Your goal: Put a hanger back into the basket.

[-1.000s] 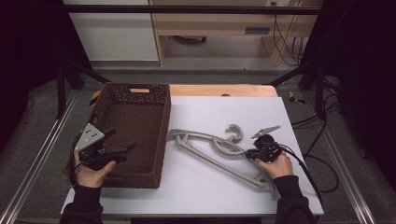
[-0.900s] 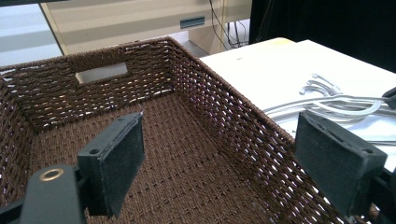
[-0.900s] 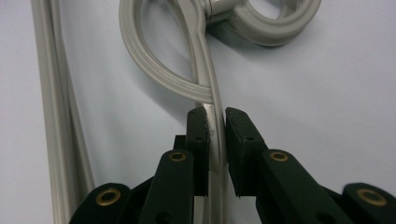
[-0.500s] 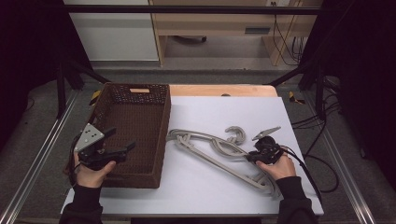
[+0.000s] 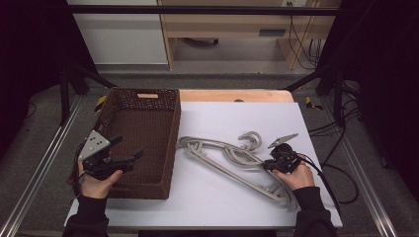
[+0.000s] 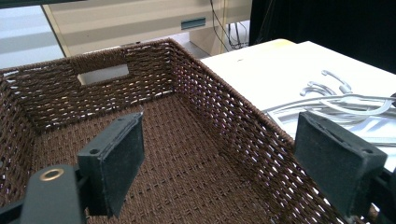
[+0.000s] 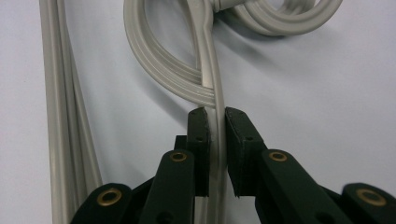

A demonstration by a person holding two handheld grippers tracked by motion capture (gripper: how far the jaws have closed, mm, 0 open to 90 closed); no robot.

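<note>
Two grey hangers [image 5: 232,160], right gripper [image 7: 215,116] clamping one, basket [image 5: 170,143] beside.

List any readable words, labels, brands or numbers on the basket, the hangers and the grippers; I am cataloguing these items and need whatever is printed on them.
None: no readable text stands anywhere.
Wicker basket: no label; its far wall has a plain handle slot.
Grey hangers: no brand or size mark.
Left gripper and right gripper: black pads and brass rivets, no lettering.
Cabinet drawer behind the table: a dark handle, too small to show any marking.

A lab: black curtains [image 5: 29,59], framed table [image 5: 247,123], trailing cables [image 5: 301,44].
</note>
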